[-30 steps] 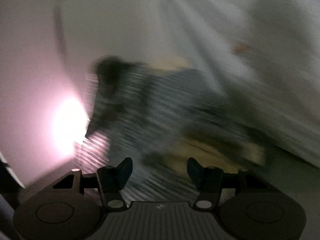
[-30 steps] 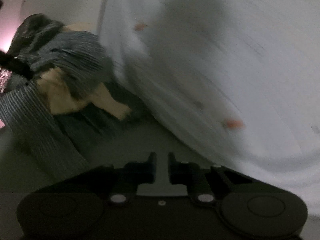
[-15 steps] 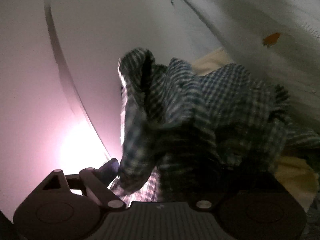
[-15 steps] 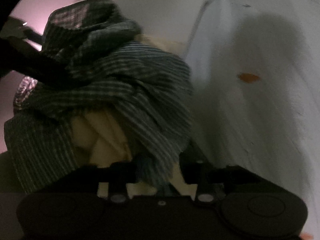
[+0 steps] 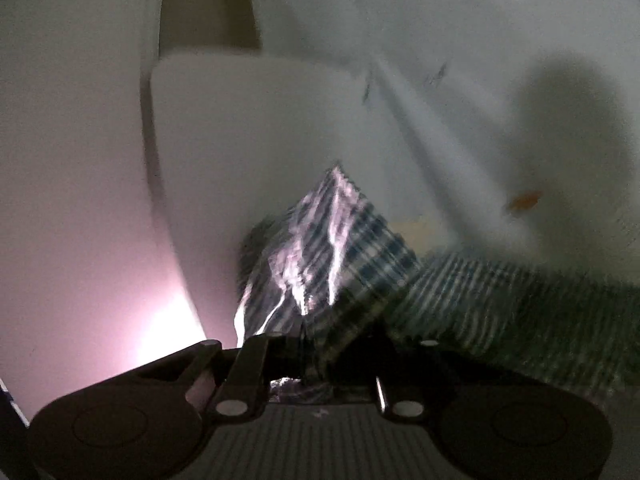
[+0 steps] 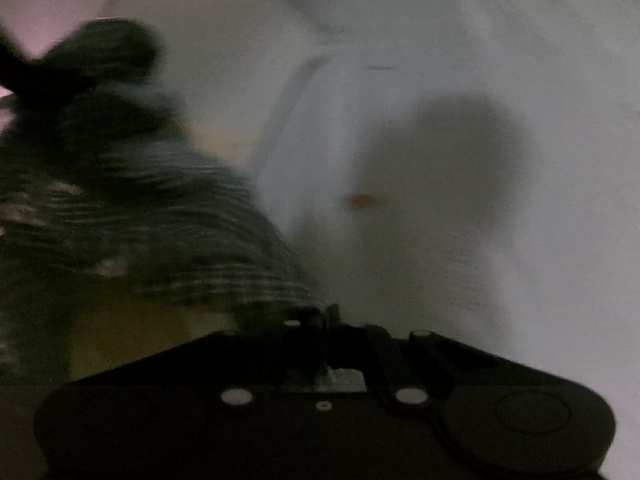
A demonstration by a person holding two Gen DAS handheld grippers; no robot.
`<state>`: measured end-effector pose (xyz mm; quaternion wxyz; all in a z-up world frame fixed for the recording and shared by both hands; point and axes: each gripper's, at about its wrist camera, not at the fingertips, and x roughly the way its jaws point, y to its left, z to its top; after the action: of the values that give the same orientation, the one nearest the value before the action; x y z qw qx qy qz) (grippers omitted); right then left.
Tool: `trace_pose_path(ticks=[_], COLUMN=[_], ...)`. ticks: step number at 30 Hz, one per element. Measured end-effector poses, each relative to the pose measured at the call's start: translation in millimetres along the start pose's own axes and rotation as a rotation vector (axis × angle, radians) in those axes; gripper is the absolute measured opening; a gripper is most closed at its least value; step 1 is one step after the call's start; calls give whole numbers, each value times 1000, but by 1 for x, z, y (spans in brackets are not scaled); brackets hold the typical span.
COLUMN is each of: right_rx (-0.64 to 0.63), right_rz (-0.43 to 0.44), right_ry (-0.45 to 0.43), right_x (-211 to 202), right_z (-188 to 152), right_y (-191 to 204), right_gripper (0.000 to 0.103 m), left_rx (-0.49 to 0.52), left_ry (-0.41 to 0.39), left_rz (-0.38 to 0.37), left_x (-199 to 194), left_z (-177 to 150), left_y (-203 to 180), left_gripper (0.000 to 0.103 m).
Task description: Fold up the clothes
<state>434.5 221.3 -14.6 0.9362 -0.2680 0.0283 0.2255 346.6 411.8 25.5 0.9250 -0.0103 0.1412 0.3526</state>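
In the left wrist view, the left gripper [image 5: 316, 344] sits at six o'clock with its fingers drawn together on a fold of the checked shirt [image 5: 332, 248]. The cloth rises from the pinch in a peak toward twelve o'clock, its creases catching bright light. More of the same shirt spreads blurred toward four o'clock, across the lower right. A scrap of pale yellow cloth [image 5: 412, 228] peeks out at two o'clock from the peak, just beside it. Behind stands a white pillow [image 5: 256, 128], filling the middle toward eleven o'clock. A white sheet [image 5: 500, 60] with a small orange mark [image 5: 524, 200] runs from one to three o'clock and carries a round shadow. A pink glow lies on the wall at eight o'clock.

In the right wrist view, the right gripper [image 6: 324, 320] is at six o'clock, its fingers closed tight on the edge of the shirt [image 6: 168, 240], which bulks blurred from seven to ten o'clock. The yellow cloth [image 6: 132, 336] shows under it at seven o'clock. The sheet [image 6: 520, 60] fills the right half, with an orange mark [image 6: 364, 200] near centre.
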Motion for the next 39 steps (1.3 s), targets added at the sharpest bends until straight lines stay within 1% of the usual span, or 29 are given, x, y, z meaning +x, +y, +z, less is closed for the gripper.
trace_pose_path(ticks=[1,3,4,7,9,10,13,15,17,19,20,21,23,24,26,28,30,32,34,35,37,38,39], right_rx=[31,88,103,127,121,116,133,146,159,153,154,155,152,150,164,188,214,232,225,202,159,161,190], right_rz=[-37,-164,-213,-356,-447,-492,-590,-655,-719,-759,-775,-790,-831,-852,-888,-918,-929,-907,-874,-862,-839,-808,-765], right_ry=[-1,-23,-35,-72,-93,-100,-114,-124,-133,-131,-127,-122,-123,-125,-146,-177,-188,-179,-138,-92,17,102,185], right_x=[-12,-47,-62,-121,-162,-183,-240,-278,-315,-331,-333,-335,-344,-348,-360,-383,-402,-417,-429,-432,-436,-438,-438], right_z=[-2,-10,-14,-31,-42,-48,-65,-76,-87,-100,-106,-111,-118,-121,-116,-117,-120,-128,-147,-157,-183,-202,-222], right_y=[-20,-72,-92,-166,-210,-232,-290,-328,-367,-397,-410,-421,-444,-456,-468,-479,-479,-470,-451,-440,-418,-404,-393], right_gripper=[1,1,1,1,1,1,1,1,1,1,1,1,1,1,1,1,1,1,1,1,1,1,1], left_rx=[-10,-35,-56,-123,-143,-160,-223,-241,-252,-279,-303,-330,-372,-387,-424,-447,-433,-400,-377,-366,-347,-345,-351], left_ry=[-28,-89,-119,-175,-196,-193,-182,-194,-203,-186,-164,-133,-91,-88,-102,-140,-165,-133,-68,-33,75,142,224], left_rz=[-34,-107,-156,-314,-399,-444,-601,-674,-734,-795,-826,-855,-879,-887,-928,-965,-980,-971,-937,-916,-837,-797,-751], left_x=[-17,-55,-76,-135,-171,-186,-227,-251,-273,-279,-274,-269,-257,-260,-268,-297,-307,-312,-311,-310,-305,-298,-291], left_z=[9,25,33,52,61,64,71,74,77,80,86,91,110,119,138,152,154,141,113,98,54,36,10], left_y=[-11,-34,-46,-88,-125,-142,-189,-216,-255,-291,-302,-320,-348,-358,-365,-352,-340,-337,-330,-326,-317,-309,-302], left_gripper=[13,13,13,12,12,12,12,12,12,12,11,11,8,8,8,8,8,8,8,8,8,8,8])
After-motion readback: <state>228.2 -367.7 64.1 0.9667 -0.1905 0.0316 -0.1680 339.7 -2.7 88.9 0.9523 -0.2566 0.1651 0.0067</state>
